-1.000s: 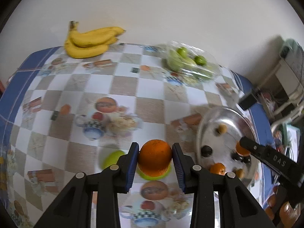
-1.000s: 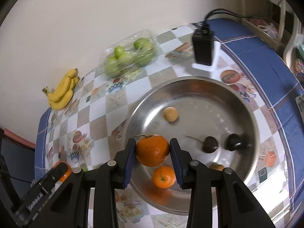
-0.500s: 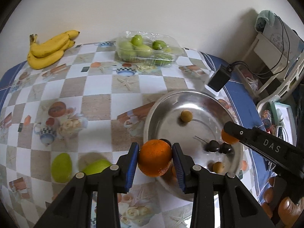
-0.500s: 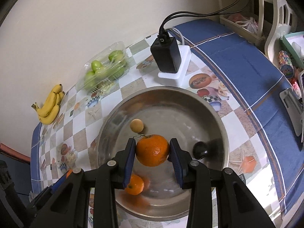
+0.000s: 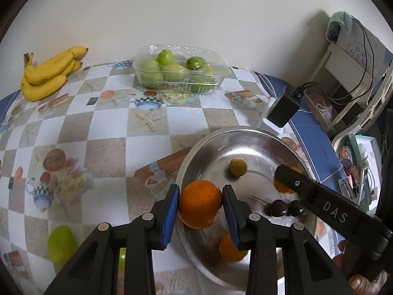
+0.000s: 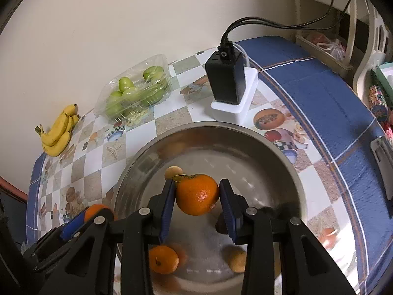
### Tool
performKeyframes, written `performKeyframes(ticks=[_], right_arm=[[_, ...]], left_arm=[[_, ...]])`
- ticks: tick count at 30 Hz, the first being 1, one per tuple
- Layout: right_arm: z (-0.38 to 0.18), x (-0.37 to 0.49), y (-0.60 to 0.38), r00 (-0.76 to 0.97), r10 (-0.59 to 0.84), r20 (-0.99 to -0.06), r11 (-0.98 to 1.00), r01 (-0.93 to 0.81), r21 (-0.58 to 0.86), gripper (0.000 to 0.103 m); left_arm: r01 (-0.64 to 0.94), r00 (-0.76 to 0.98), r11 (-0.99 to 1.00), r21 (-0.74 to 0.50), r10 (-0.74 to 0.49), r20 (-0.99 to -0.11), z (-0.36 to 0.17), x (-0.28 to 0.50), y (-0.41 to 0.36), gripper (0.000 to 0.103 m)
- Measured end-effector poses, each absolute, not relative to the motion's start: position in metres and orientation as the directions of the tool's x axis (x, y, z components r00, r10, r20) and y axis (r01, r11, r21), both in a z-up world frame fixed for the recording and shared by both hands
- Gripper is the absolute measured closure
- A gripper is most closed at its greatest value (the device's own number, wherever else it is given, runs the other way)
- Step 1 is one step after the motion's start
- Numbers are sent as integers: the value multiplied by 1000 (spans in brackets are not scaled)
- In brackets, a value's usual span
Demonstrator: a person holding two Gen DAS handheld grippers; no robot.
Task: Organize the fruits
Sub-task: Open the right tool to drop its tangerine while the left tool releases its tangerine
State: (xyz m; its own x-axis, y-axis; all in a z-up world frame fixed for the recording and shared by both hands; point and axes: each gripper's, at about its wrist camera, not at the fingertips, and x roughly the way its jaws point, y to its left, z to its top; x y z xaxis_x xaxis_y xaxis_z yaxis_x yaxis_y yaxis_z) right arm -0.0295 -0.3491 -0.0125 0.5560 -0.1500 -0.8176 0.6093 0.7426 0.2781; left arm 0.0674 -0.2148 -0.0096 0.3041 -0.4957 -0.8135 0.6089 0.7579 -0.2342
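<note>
Worktop point(image 5: 147, 152) covered by a checkered cloth printed with teapots and starfish, blue-bordered, set against a plain pale wall. Left wrist view: the left gripper point(image 5: 200, 205) has its blue-padded fingers point(image 5: 170, 211) closed on a large orange point(image 5: 200, 204), held over the near-left rim of a steel bowl point(image 5: 213, 145). Inside the bowl lie a small tan round fruit point(image 5: 237, 167), two dark round fruits point(image 5: 285, 207) side by side, and a small orange fruit point(image 5: 231, 248) partly hidden behind the right finger. The right gripper's black arm crosses the bowl's right side. On the cloth to the left of the bowl lies a green fruit point(image 5: 61, 243); at the far edge sit a bunch of bananas point(image 5: 49, 73) and, well apart from it, a clear plastic tray of green fruits point(image 5: 179, 70). A black adapter point(image 5: 283, 107) stands just beyond the bowl.

Right wrist view: the right gripper point(image 6: 197, 195) grips a second orange point(image 6: 197, 194), stem upward, above the interior of the bowl point(image 6: 282, 157). Below it lie the small orange fruit point(image 6: 163, 259), the tan fruit point(image 6: 173, 172) touching the left finger's outline, and another tan fruit point(image 6: 237, 259) near the lower rim. The adapter point(image 6: 226, 78) sits in a white base point(image 6: 235, 108) just beyond the bowl, cables rising from it
</note>
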Motion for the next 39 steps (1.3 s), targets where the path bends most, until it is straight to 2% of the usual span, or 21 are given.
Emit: performKeyframes(ticks=[16, 28, 31, 33, 39], right_arm=[[-35, -23, -353, 512, -149, -846, 740, 625, 249, 64], [-38, -23, -354, 490, -152, -859, 727, 644, 239, 64], [-38, -25, -356, 484, -161, -860, 722, 652, 232, 62], [-36, -26, -357, 489, -161, -857, 721, 652, 236, 56], [-26, -27, -357, 492, -177, -853, 723, 652, 226, 55]], left_arm=[[641, 335, 746, -178, -481, -811, -31, 70, -240, 64], [629, 306, 749, -208, -484, -820, -34, 73, -238, 64], [627, 303, 750, -211, -484, -821, -34, 73, -238, 64], [629, 301, 749, -208, -481, -823, -34, 73, -238, 64], [627, 299, 752, -203, -473, -828, -30, 73, -237, 63]])
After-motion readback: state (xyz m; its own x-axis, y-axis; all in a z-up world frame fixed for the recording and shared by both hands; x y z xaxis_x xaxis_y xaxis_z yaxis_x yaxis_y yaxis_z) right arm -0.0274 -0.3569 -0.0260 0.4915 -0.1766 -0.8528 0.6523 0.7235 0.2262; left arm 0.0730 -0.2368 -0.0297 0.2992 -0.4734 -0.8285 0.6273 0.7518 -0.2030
